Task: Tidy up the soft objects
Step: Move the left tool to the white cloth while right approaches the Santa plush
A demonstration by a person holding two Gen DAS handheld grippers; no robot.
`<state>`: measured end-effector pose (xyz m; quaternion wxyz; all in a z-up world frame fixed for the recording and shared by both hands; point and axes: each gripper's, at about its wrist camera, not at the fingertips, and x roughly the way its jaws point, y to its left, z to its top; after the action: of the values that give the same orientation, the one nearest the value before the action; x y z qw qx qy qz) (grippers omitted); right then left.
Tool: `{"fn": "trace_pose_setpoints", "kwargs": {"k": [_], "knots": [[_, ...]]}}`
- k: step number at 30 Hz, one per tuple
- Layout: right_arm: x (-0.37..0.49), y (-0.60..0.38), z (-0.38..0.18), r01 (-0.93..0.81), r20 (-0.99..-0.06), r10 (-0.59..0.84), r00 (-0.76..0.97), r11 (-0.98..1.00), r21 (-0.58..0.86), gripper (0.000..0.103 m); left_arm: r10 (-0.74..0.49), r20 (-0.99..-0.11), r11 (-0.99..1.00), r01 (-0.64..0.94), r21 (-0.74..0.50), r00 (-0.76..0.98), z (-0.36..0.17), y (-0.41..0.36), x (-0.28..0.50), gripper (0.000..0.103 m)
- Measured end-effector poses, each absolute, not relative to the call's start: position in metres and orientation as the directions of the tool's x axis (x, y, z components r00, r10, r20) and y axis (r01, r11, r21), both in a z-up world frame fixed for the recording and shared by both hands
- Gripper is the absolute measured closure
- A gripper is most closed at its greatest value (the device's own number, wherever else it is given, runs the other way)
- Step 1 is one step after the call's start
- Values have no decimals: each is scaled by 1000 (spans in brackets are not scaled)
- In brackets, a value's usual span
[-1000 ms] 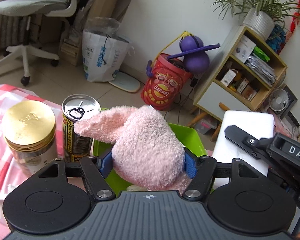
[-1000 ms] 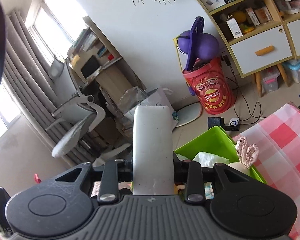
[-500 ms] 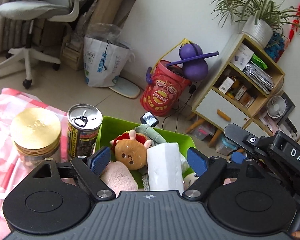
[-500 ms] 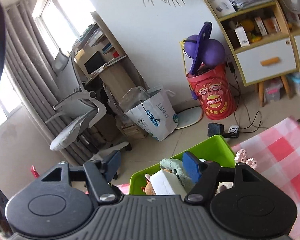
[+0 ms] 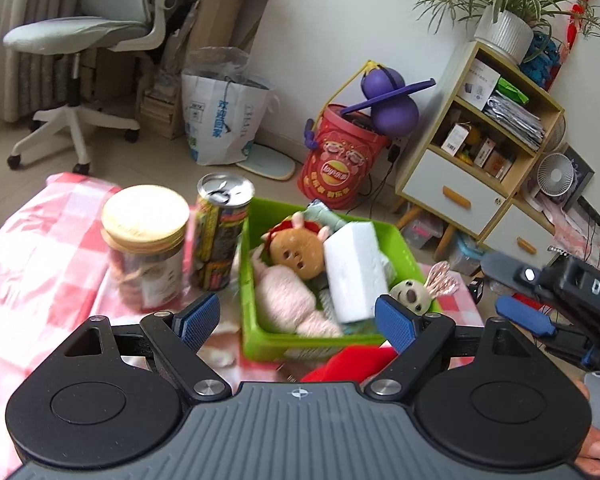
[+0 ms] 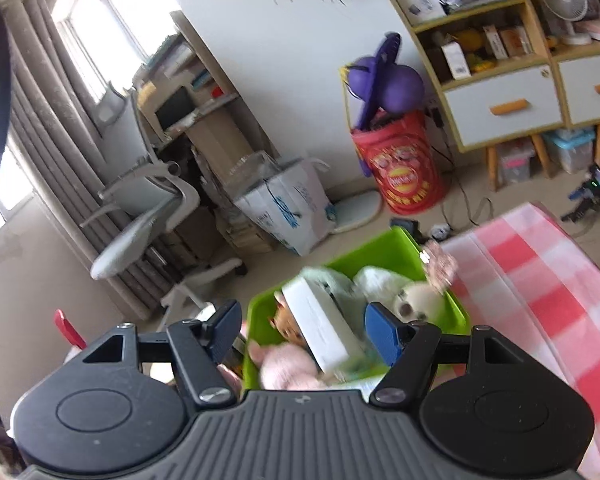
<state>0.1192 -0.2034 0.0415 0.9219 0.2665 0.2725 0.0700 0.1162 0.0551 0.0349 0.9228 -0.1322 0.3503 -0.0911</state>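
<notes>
The worktop [image 5: 40, 264] is covered with a red-and-white checked cloth. A green bin [image 5: 260, 336] stands on it near the far edge, and soft toys and a white block fill the bin. Just left of the bin stands an upright drink can [image 5: 220, 236] with a pull-tab top, touching or nearly touching the bin's wall. Left of the can, close beside it, stands a clear jar [image 5: 146, 248] with a gold lid. A red soft item [image 5: 348, 364] lies on the cloth at the bin's near side. From the right wrist view the checked cloth [image 6: 548, 280] stretches bare to the right of the bin [image 6: 384, 252].
</notes>
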Motion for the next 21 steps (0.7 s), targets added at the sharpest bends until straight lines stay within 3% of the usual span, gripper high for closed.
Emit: {"fn": "trace_pose_setpoints", "kwargs": {"k": [9,21], "knots": [[88,-195,24,6,-567,266,780,902,432,76,-221,-649,956,29,-293,727,22,85,94,20],[73,-168,1,-92,-632,353,690,909,406,76,-157,-685,962,-46,-268,711,0,128,88,20]]}}
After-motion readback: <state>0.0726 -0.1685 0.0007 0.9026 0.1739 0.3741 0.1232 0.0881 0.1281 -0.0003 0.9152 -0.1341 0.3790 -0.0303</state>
